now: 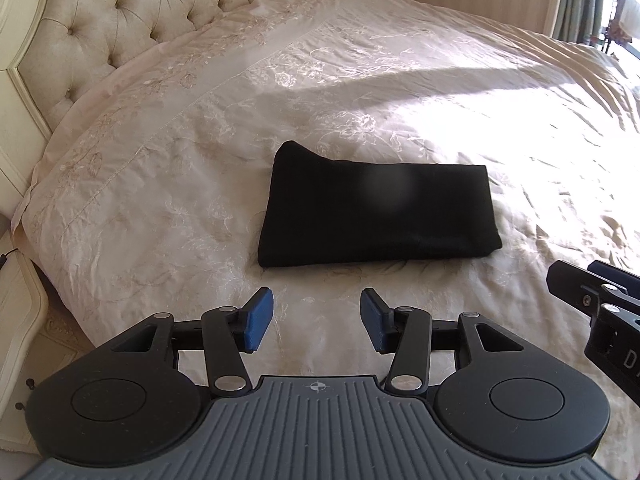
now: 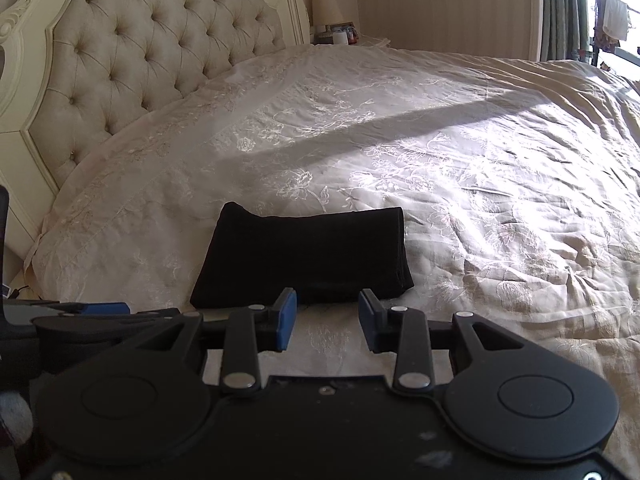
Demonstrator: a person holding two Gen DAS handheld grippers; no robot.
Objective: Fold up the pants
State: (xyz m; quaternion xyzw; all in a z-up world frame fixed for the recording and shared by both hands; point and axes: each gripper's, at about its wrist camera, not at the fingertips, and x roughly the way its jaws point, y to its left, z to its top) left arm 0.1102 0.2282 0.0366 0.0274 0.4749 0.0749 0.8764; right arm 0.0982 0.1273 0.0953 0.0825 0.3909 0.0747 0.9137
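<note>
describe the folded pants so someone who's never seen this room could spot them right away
Start at the big bed with the tufted cream headboard and pale embroidered bedspread. Near the bed's front edge, just beyond the open left gripper and right gripper, lie the pants, folded into a flat, roughly rectangular stack. They are plain black, the only dark thing on the light cover.

Pants on the bed, both grippers before them

The folded pants (image 1: 376, 216) lie on the bedspread (image 1: 400, 100), near its front edge. The headboard (image 1: 120, 20) stands to the left — a nightstand (image 2: 340, 34) behind it, at the far corner. The left gripper (image 1: 317, 320) is before the pants and apart from them; the right gripper (image 2: 327, 318) is beside it, to the right — just before the front edge of the pants.
</note>
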